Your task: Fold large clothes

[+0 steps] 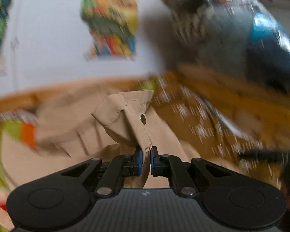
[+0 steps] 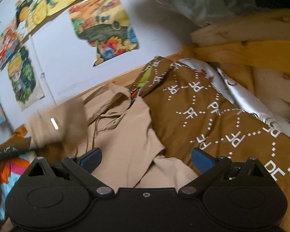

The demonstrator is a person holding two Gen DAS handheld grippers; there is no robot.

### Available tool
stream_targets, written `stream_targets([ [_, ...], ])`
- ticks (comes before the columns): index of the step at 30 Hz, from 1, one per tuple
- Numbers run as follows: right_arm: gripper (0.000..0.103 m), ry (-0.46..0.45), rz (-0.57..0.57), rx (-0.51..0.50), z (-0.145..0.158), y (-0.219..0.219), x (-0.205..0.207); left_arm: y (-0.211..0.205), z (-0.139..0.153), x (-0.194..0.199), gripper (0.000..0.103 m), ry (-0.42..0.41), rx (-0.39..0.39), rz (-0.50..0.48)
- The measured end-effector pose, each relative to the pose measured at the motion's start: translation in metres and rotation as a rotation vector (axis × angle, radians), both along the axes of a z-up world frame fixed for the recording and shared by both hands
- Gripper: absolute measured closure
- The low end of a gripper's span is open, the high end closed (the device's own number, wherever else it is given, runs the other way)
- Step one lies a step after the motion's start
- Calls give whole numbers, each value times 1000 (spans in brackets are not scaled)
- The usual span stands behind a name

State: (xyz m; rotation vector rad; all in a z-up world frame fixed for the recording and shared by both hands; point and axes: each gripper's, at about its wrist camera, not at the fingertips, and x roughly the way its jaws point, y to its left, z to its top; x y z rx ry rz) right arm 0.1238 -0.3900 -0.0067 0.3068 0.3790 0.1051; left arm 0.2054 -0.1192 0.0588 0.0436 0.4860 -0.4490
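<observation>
A large beige garment (image 2: pixel 123 131) lies rumpled on a brown patterned bed cover (image 2: pixel 212 119). In the left wrist view my left gripper (image 1: pixel 146 161) is shut on a hemmed edge of the beige garment (image 1: pixel 133 119), which stands up from the pads with a metal snap button (image 1: pixel 142 118) showing. That view is blurred by motion. My right gripper (image 2: pixel 146 159) is open, its blue-padded fingers (image 2: pixel 90 159) spread wide just above the garment with nothing between them. A blurred beige fold (image 2: pixel 56 127) hangs at the left of the right wrist view.
A white wall with colourful posters (image 2: pixel 104 31) rises behind the bed. A wooden bed frame (image 2: pixel 241 46) stands at the right, with a silver patterned cloth (image 2: pixel 241 94) beside it. Bright multicoloured bedding (image 2: pixel 11 166) shows at the left edge.
</observation>
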Motion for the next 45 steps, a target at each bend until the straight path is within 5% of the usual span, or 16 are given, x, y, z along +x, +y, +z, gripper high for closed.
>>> stream_targets([
  [4, 4, 16, -1, 39, -8, -7, 5, -15, -56, -6, 94, 149, -10, -49],
  [6, 4, 30, 9, 49, -12, -6, 7, -16, -71, -12, 85, 193, -7, -80],
  [8, 4, 44, 25, 54, -16, -4, 9, -13, -74, -16, 51, 208, -28, -110],
  [10, 4, 59, 44, 55, -19, -1, 10, -6, -71, -20, 37, 213, -56, -127],
  [17, 7, 138, 99, -1, -32, 17, 14, 38, -44, -22, 31, 248, -82, -71],
  [24, 29, 135, 181, -230, -52, 56, 25, 125, -13, 16, 29, 205, 6, 356],
  [29, 41, 184, 165, -231, -73, 59, 45, 185, 7, 77, 29, 166, -18, 569],
  [34, 53, 170, 147, -201, -90, 56, 48, 211, -9, 140, 29, 272, -116, 646],
  [39, 103, 125, 143, -208, -83, 54, 43, 207, -43, 171, 29, 342, -92, 660],
  [45, 103, 51, 66, -296, -49, 36, 16, 191, -71, 184, 26, 354, -65, 655],
])
